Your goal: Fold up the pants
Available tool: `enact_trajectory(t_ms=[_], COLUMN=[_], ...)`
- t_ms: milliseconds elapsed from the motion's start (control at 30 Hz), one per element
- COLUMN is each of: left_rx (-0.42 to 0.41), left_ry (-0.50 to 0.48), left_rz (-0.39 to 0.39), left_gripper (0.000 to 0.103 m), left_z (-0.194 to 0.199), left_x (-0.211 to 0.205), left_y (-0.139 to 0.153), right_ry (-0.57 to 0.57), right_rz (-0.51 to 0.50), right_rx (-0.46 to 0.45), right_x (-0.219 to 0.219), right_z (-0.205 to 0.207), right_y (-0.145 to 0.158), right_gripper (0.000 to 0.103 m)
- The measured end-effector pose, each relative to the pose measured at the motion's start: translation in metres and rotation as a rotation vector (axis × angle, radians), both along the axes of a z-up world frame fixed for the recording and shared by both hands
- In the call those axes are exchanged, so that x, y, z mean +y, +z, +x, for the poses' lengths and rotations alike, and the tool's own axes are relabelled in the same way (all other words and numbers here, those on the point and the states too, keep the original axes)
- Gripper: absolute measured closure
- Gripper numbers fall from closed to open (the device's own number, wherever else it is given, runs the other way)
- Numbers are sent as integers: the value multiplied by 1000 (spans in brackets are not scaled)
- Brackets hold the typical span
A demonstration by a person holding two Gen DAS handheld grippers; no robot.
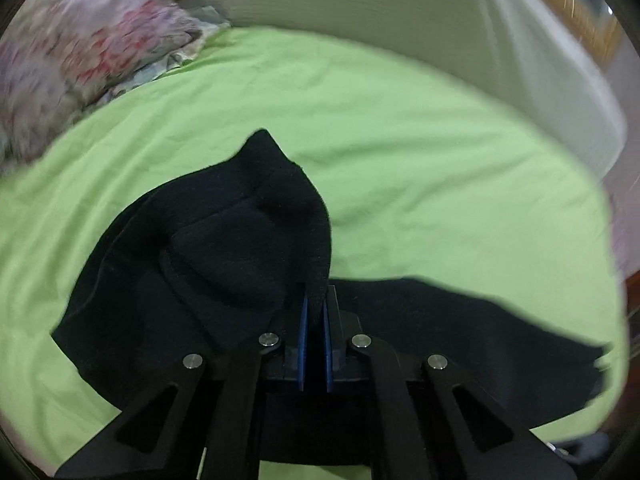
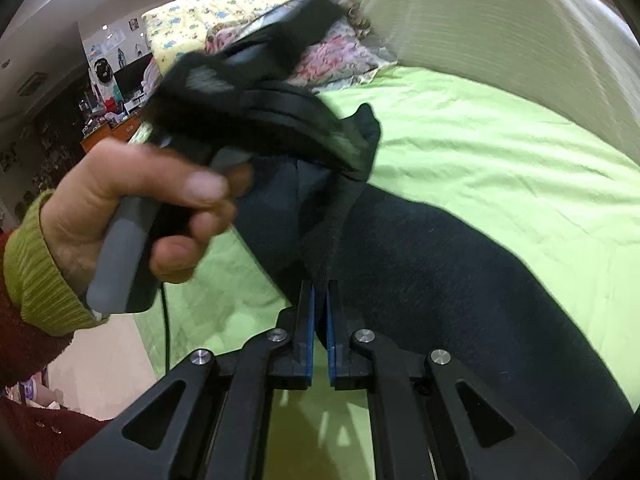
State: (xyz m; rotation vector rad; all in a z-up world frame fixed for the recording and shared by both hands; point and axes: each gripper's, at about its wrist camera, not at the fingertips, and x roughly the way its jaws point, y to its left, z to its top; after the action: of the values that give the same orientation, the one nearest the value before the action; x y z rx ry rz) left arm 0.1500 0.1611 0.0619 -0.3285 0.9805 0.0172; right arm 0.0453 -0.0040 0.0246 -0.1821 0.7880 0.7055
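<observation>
1. L gripper: blue pads nearly closed, pinching a raised edge of the black pants. Fabric ridge runs up from the pads toward 12 o'clock.
2. R gripper: blue pads nearly closed, clamped on a fold of the black pants. Fabric rises from the pads toward 12 o'clock.
3. Pants location, L wrist view: bunched at center and 9 o'clock, one section trailing to 3–4 o'clock, lying on the green bedsheet.
4. Pants location, R wrist view: spread from center to 4 o'clock over the green bedsheet; peak of cloth near 12 o'clock.
5. R wrist view, 9 o'clock: person's left hand grips the grey handle of the L gripper unit; green cuff at wrist, dark red sleeve below it.
6. Floral bedding at 10–11 o'clock in L wrist view, blurred. Pale striped headboard cover at 12 o'clock.
7. Yellow patterned pillow at 11 o'clock in R wrist view.
</observation>
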Motion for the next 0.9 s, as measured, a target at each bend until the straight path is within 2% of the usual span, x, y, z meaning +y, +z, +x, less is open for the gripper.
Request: enact_trajectory(t_ms=[33,133,267,433,533,667,800,867,900], left_rx=[-52,-137,-171,-165,-164,-147,-116,-107,-103], left_ry=[20,82,156,188,202,203,210,220,231], left_rz=[-67,-188,-309,-348,-380,-374,-356,-337,-335], left_gripper=[99,99,99,99,98,96,86,78,66], left_z=[-13,-53,-94,-115,-110,-109,-118,-125,-129], left_x=[12,41,65,82,93,100,104,107,108], left_y=[5,7,-12,-42,-53,-63,-73,-75,-74], right_ry=[-1,11,34,26,16,3,5,8,4], right_rz=[11,8,-31,-55,-48,-44,-33,-28,-19], right_rx=[-5,-19,-4,23,28,75,101,103,105], right_x=[-1,-1,4,13,16,18,14,10,6], right_z=[1,-5,-9,-5,0,10,7,3,1], right_y=[3,3,-10,-23,-22,-27,-27,-24,-21], right_gripper=[97,97,97,97,97,96,90,77,70])
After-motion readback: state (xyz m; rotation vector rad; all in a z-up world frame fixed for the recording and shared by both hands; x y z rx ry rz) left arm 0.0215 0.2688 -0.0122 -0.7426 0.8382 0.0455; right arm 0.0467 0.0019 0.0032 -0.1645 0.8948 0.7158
